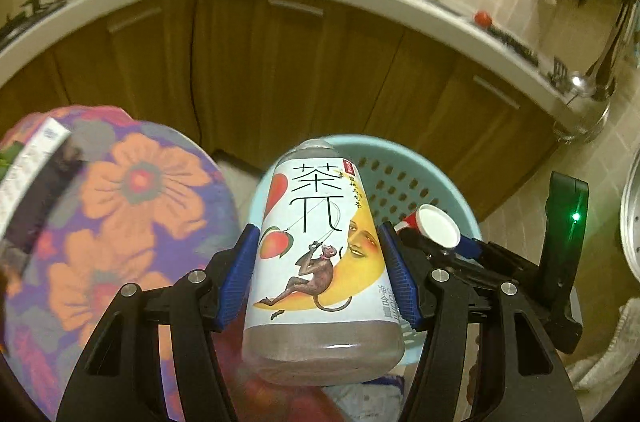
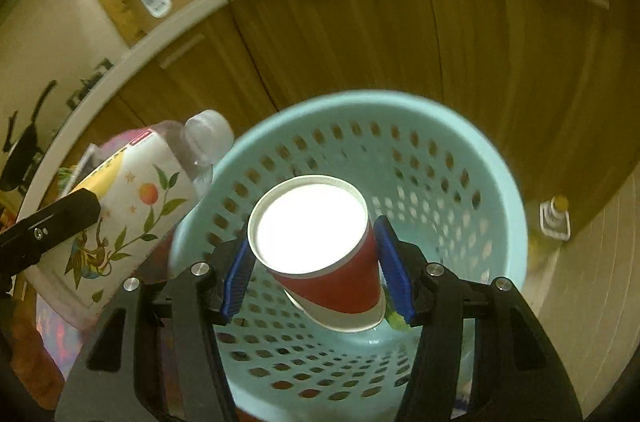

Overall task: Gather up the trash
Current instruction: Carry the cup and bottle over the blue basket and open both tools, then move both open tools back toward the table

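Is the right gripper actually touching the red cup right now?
Touching. The right wrist view shows both blue pads of the right gripper pressed against the red cup above the basket.

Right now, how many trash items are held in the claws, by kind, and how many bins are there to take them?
Tea bottle, in the left claw: 1
Red paper cup, in the right claw: 1
Light blue perforated basket: 1
Total: 3
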